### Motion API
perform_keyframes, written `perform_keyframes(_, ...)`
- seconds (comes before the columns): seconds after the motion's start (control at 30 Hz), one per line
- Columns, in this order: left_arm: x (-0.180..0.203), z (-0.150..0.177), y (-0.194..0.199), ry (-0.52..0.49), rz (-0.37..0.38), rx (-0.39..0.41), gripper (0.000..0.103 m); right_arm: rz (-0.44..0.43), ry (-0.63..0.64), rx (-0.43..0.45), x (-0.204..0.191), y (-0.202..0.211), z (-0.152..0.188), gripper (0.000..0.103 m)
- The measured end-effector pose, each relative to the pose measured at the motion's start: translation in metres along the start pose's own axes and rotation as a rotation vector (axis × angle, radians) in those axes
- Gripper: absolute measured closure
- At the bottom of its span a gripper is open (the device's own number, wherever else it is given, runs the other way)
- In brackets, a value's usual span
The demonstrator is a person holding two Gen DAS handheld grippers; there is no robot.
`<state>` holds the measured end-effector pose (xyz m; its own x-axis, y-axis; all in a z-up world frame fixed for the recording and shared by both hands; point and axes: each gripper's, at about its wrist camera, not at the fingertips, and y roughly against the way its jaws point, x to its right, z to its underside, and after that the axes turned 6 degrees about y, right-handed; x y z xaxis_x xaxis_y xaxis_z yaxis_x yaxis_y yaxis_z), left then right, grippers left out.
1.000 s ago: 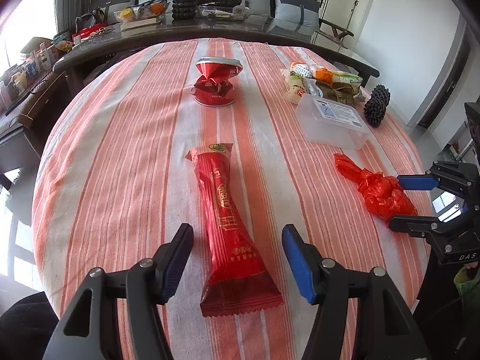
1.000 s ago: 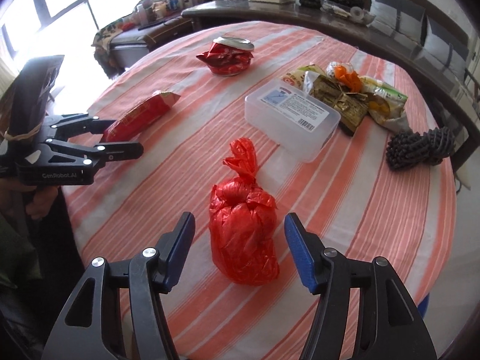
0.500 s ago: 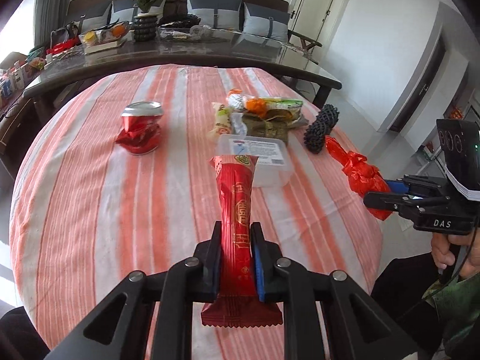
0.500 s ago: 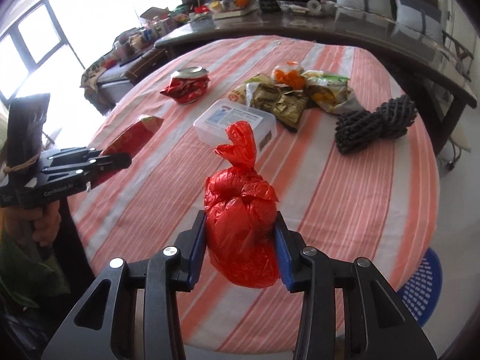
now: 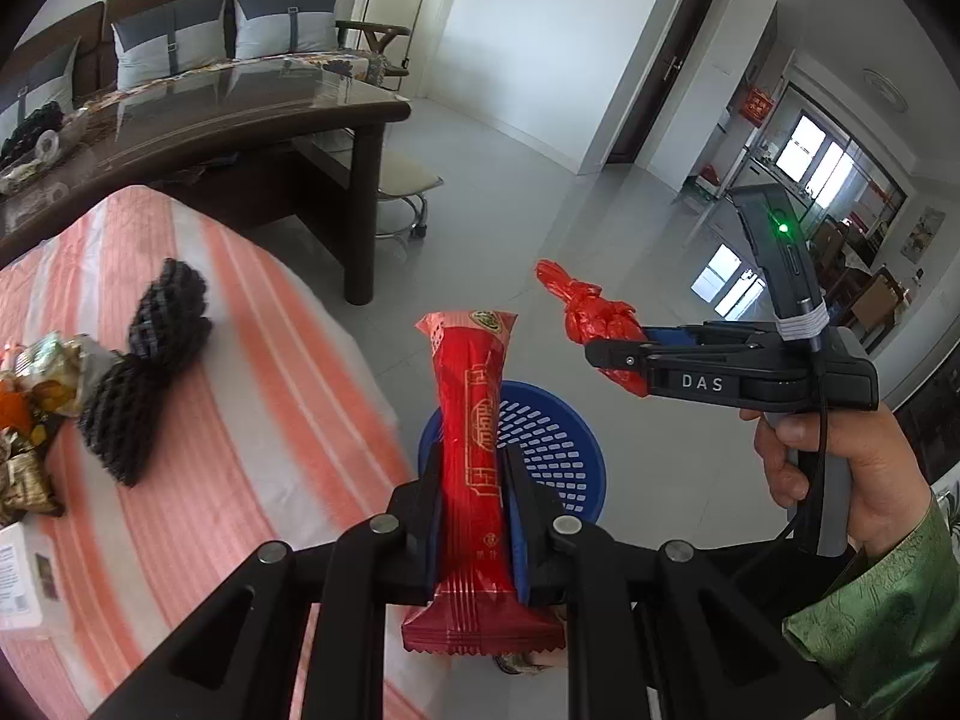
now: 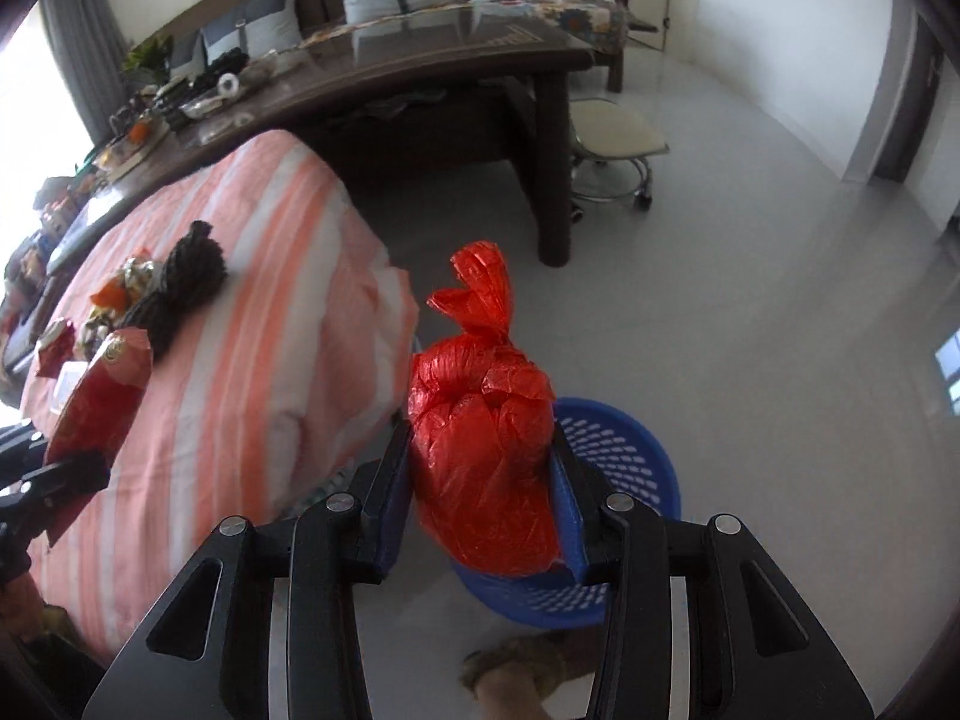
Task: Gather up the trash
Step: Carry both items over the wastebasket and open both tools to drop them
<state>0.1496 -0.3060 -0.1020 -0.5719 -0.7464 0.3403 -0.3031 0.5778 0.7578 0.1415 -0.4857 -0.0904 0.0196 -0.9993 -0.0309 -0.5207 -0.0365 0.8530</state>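
My left gripper [image 5: 474,498] is shut on a long red snack wrapper [image 5: 471,420] and holds it in the air over a blue perforated basket [image 5: 558,444] on the floor. My right gripper [image 6: 483,480] is shut on a knotted red plastic bag [image 6: 480,438] and holds it above the same blue basket [image 6: 624,450]. In the left wrist view the right gripper [image 5: 618,354] with the red bag [image 5: 594,315] is to the right, beyond the basket. The wrapper also shows at the left of the right wrist view [image 6: 102,402].
The table with the orange striped cloth [image 5: 240,396] is to the left, with a black mesh bundle [image 5: 144,360], snack packets [image 5: 30,384] and a clear box corner [image 5: 18,576]. A dark desk [image 6: 456,78] and a stool [image 6: 612,144] stand behind. A slippered foot [image 6: 516,672] is near the basket.
Both grippers have swung right, off the table, carrying the wrapper and the red bag over the blue basket on the floor. Both stayed shut on their loads.
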Motion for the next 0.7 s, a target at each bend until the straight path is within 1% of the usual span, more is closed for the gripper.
perform_keyframes(0.13,0.025,-0.007,-0.065,-0.013,0.019,-0.061,0.086,0.002,-0.096,-0.071,0.047,-0.030,0.011,0.061)
perform_keyframes(0.3,0.037,-0.008,-0.128,-0.007,0.020,-0.125,0.086,-0.015,-0.190,-0.103,0.084,-0.061,0.028,0.060)
perform_keyframes(0.43,0.043,-0.008,-0.163,-0.004,0.013,-0.160,0.086,-0.034,-0.233,-0.118,0.102,-0.071,0.033,0.060)
perform_keyframes(0.63,0.046,-0.005,-0.187,-0.026,-0.002,-0.186,0.084,-0.045,-0.273,-0.143,0.119,-0.080,0.041,0.060)
perform_keyframes(0.67,0.049,-0.004,-0.190,-0.027,-0.004,-0.192,0.072,-0.047,-0.275,-0.145,0.121,-0.085,0.039,0.058)
perform_keyframes(0.7,0.048,-0.004,-0.194,-0.021,-0.006,-0.195,0.050,-0.047,-0.277,-0.146,0.122,-0.085,0.040,0.056)
